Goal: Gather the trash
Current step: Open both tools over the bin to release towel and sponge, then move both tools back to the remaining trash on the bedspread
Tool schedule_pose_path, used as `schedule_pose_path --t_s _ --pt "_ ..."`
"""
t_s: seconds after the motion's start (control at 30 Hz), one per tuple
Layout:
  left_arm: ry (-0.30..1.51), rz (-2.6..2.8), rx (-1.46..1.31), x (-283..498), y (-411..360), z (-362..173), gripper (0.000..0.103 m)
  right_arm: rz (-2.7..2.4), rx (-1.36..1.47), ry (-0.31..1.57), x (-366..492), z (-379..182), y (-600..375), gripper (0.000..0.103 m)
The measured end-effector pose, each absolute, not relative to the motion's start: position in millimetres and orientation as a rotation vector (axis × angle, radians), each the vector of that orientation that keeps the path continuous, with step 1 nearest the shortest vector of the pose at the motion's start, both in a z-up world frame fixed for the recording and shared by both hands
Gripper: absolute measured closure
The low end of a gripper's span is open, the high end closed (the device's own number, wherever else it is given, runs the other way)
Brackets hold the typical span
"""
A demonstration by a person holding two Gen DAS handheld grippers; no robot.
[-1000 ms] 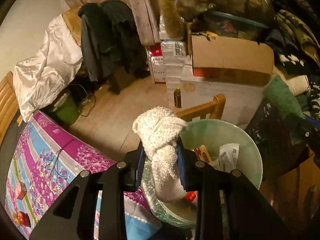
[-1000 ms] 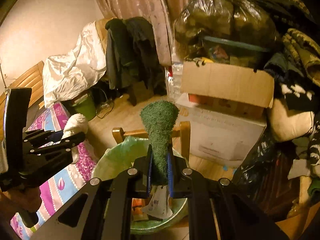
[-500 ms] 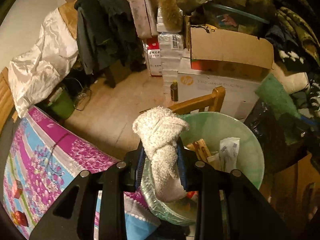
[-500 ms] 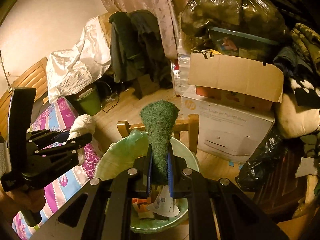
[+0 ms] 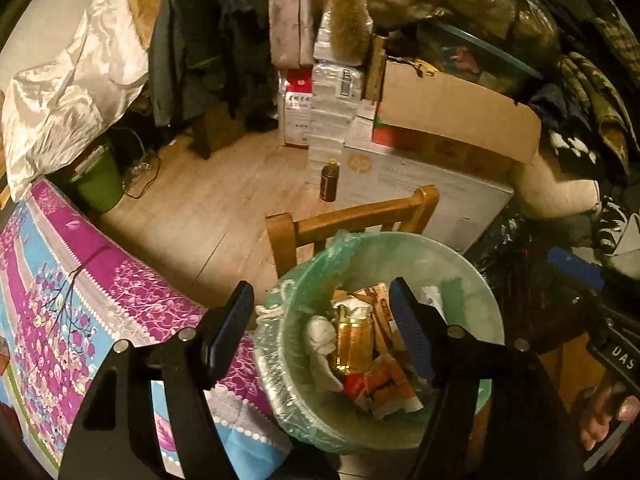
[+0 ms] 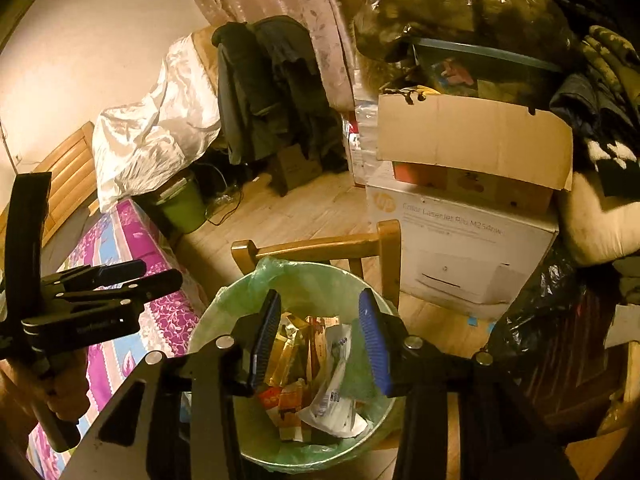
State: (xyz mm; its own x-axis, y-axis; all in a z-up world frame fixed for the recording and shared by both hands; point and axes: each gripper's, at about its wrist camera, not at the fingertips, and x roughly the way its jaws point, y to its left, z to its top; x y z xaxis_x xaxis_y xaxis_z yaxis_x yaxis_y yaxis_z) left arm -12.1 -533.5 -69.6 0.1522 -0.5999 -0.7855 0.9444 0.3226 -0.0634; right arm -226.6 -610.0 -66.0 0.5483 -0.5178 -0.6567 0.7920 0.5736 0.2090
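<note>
A round bin lined with a green bag (image 5: 472,280) (image 6: 240,292) stands on a wooden chair and holds wrappers, cartons and paper. My left gripper (image 5: 320,320) is open and empty above its left rim. A white towel (image 5: 320,336) lies inside the bin, beside a yellow packet (image 5: 354,344). My right gripper (image 6: 316,340) is open and empty right over the bin. A green patch (image 6: 362,372) at the bin's right wall may be the green cloth; I cannot tell for sure. The left gripper also shows at the left of the right wrist view (image 6: 132,276).
A table with a purple and blue flowered cloth (image 5: 80,300) (image 6: 132,236) lies left of the bin. The wooden chair back (image 5: 348,216) (image 6: 316,244) rises behind it. Stacked cardboard boxes (image 6: 460,240), a dark bottle (image 5: 329,180), a black bag (image 6: 552,312) and a green pail (image 5: 98,184) stand around.
Both grippers have opened. The white towel has dropped from my left gripper into the bin, and the green cloth has left my right gripper. Both grippers have moved closer over the bin.
</note>
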Motion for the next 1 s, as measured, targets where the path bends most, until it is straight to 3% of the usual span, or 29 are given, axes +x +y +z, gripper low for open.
schedule_pose_path --t_s 0.43,0.5,0.6,0.67,1.0 --pt "0.686 -1.008 0.510 4.6 -480.1 -66.2 0.033 -0.738 0.497 0.576 -195.4 -68.6 -586.4 0.060" --pt "0.629 -0.937 0.499 12.2 -457.2 -65.0 0.023 -0.718 0.477 0.570 -184.0 -68.3 -577.0 0.060" --pt "0.597 -0.835 0.478 28.7 -422.5 -67.0 0.022 -0.698 0.424 0.540 -164.6 -65.0 -556.2 0.056" --pt "0.616 -0.742 0.453 47.1 -390.8 -71.8 0.022 -0.690 0.383 0.512 -150.1 -61.2 -538.5 0.045" --pt "0.724 -0.341 0.265 104.8 -198.6 -89.9 0.022 -0.476 0.279 0.522 -58.8 -56.5 -452.3 0.038"
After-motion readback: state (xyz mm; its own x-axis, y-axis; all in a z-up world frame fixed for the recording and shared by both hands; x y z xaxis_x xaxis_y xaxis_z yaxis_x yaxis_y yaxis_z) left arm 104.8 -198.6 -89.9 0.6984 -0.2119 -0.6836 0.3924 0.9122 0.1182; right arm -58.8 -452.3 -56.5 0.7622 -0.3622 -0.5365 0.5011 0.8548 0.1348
